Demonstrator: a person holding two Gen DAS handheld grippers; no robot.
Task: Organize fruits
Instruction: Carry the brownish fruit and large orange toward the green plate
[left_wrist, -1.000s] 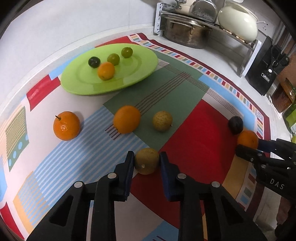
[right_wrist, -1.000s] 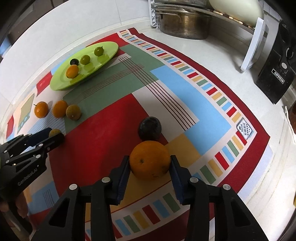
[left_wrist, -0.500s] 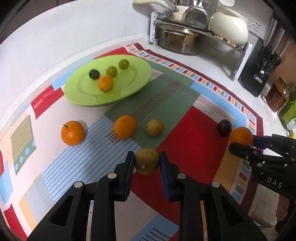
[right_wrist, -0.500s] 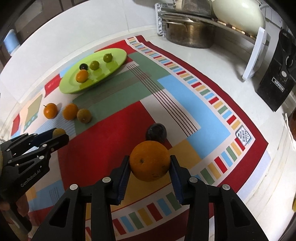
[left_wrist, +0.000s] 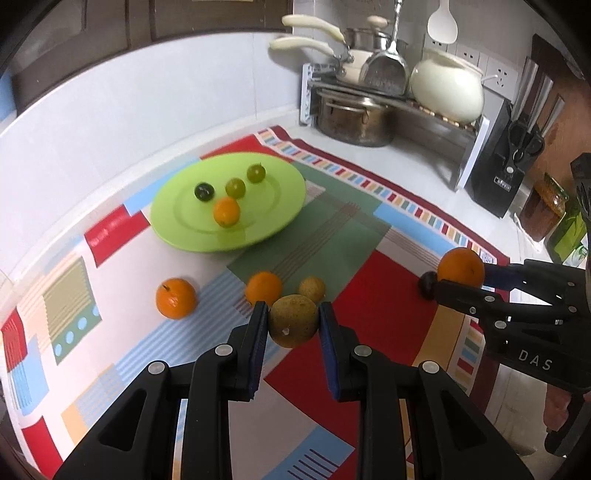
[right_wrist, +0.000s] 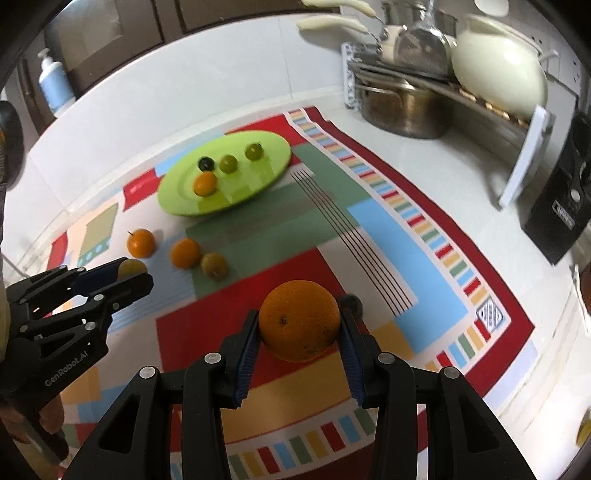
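Observation:
My left gripper (left_wrist: 293, 323) is shut on a brownish-green round fruit (left_wrist: 293, 320), held off the patterned mat (left_wrist: 373, 295). My right gripper (right_wrist: 299, 330) is shut on a big orange (right_wrist: 299, 319), also lifted; the same orange (left_wrist: 460, 266) shows at the right of the left wrist view. A lime-green plate (left_wrist: 258, 225) at the back left carries a small orange (left_wrist: 226, 211), two green fruits and a dark one (left_wrist: 204, 191). On the mat lie two oranges (left_wrist: 176, 297) (left_wrist: 263, 287), a brownish fruit (left_wrist: 312, 288) and a dark plum (left_wrist: 426, 284).
A rack with a steel pot (left_wrist: 354, 118), pans and a cream pot (left_wrist: 447, 88) stands at the back. A black knife block (left_wrist: 504, 173) and jars (left_wrist: 546, 206) are at the right. A soap bottle (right_wrist: 55, 86) stands far left by the tiled wall.
Both grippers have risen with their fruits still gripped, so the mat and plate look smaller and farther. The fruits lying on the mat have not moved.

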